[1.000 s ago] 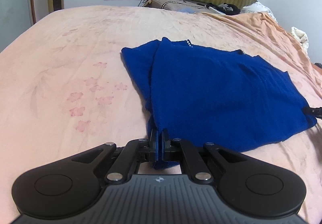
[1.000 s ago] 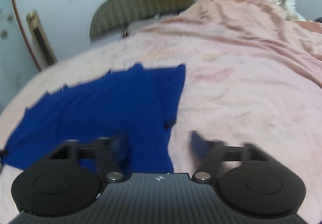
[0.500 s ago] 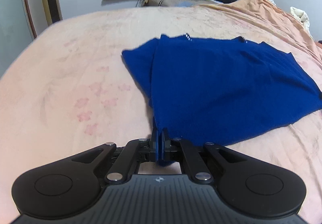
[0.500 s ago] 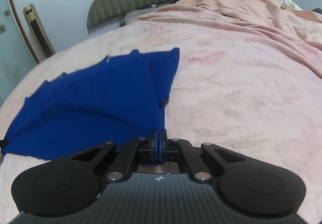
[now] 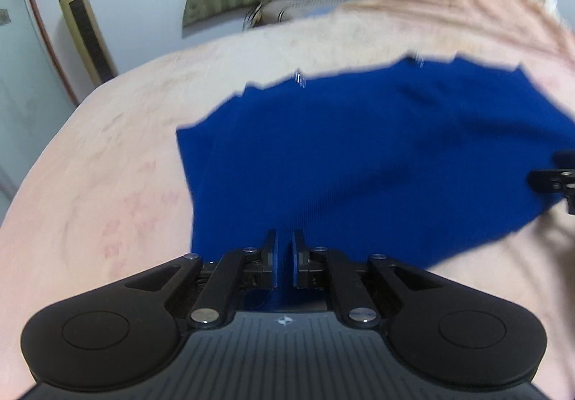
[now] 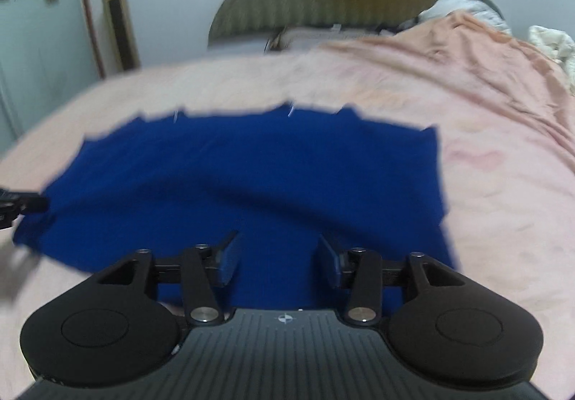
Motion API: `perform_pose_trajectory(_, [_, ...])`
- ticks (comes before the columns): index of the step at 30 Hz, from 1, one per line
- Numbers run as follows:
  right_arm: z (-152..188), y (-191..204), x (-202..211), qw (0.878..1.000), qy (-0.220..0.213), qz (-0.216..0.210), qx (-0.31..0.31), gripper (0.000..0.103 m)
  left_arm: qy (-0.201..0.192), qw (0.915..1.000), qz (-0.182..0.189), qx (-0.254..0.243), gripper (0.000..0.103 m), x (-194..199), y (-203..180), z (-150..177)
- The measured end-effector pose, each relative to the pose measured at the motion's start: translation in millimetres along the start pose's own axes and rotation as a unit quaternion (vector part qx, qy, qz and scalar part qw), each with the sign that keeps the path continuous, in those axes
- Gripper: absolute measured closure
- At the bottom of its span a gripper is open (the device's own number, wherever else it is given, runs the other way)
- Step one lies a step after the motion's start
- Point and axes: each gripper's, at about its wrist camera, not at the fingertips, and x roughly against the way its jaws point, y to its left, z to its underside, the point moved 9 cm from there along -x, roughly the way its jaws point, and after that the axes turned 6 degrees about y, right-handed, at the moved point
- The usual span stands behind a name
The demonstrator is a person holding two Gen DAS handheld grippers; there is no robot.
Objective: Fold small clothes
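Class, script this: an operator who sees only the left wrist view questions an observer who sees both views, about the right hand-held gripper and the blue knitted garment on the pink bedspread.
Operator: I see only a tip of the right hand-held gripper at my frame's edge. Is it holding the blue knitted garment?
Observer: No. Its jaws stand wide apart and have just been opening. The garment lies below the gap, unpinched.
Operator: My frame cuts off the garment's right side. How does it end?
Observer: In a fairly straight edge lying on the pink bedspread, just right of that gripper.
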Motion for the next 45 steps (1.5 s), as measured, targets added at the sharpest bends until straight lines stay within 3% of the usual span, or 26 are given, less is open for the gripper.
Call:
perform_pose_trajectory(3, [13.4, 8.0, -1.3, 0.999, 0.012, 0.032, 0.036, 0.043, -0.009, 0.9994, -0.029, 0.015, 0.096, 6.0, -10.2, 7.0])
perform_pose_trajectory(7, [8.0, 14.5, 16.5, 0.999, -0.018, 0.025, 0.010, 0.040, -0.009, 0.9993, -0.013, 0.033, 0.093, 8.5, -29.8, 6.2])
perform_pose_trajectory(10, [6.3, 28.8, 9.8, 0.999, -0.020, 0.040, 0.023, 0.019, -0.014, 0.9988, -0.022, 0.041, 0.090, 9.0, -35.0, 6.1])
perform_pose_trajectory(12, [9.4, 35.9, 2.1, 0.997, -0.023, 0.059, 0.044, 0.015, -0.020, 0.9982, -0.025, 0.050, 0.085, 8.6, -32.1, 6.2])
perform_pose_trajectory(13, [11.6, 36.2, -2.7, 0.996, -0.021, 0.070, 0.049, 0.012, -0.024, 0.9978, -0.028, 0.056, 0.075, 8.4, -30.1, 6.7])
perform_pose_trajectory(15, [16.0, 35.7, -8.5, 0.996, -0.023, 0.081, 0.041, 0.007, -0.030, 0.9968, -0.043, 0.061, 0.043, 7.8, -26.8, 8.3])
perform_pose_trajectory(16, [17.2, 33.6, -9.1, 0.996, -0.027, 0.082, 0.035, 0.002, -0.035, 0.9958, -0.053, 0.066, 0.017, 7.6, -23.6, 9.1])
perform_pose_trajectory(17, [17.1, 31.2, -9.9, 0.996, -0.025, 0.085, 0.029, 0.000, -0.041, 0.9949, -0.057, 0.073, 0.008, 7.3, -20.9, 10.1])
perform_pose_trajectory(22, [19.0, 23.6, -13.8, 0.998, -0.015, 0.059, -0.001, 0.000, -0.049, 0.9928, -0.040, 0.102, 0.007, 3.0, -16.8, 17.3])
perform_pose_trajectory(45, [21.3, 23.9, -13.8, 0.998, -0.017, 0.052, -0.012, 0.000, -0.051, 0.9899, -0.021, 0.130, 0.005, 2.4, -12.5, 22.9])
